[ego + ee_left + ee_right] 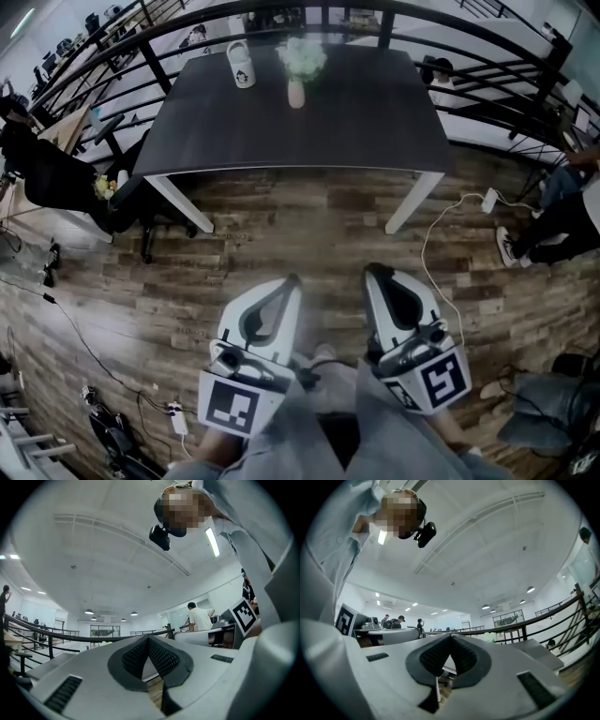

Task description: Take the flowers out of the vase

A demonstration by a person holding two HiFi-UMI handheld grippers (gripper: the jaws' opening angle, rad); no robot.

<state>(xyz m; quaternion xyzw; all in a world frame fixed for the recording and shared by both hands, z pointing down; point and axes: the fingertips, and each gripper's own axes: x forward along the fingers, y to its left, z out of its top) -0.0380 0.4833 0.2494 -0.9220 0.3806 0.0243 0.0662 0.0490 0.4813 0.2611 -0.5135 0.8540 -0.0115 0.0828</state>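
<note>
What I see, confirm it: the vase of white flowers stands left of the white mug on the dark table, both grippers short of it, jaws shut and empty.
One thing is wrong: in the head view the vase stands right of the white mug, not left. The rest holds: white flowers, dark table, left gripper and right gripper short of it, jaws shut and empty.

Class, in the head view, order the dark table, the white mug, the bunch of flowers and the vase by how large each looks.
1. dark table
2. bunch of flowers and white mug: too alike to rank
3. vase
</note>
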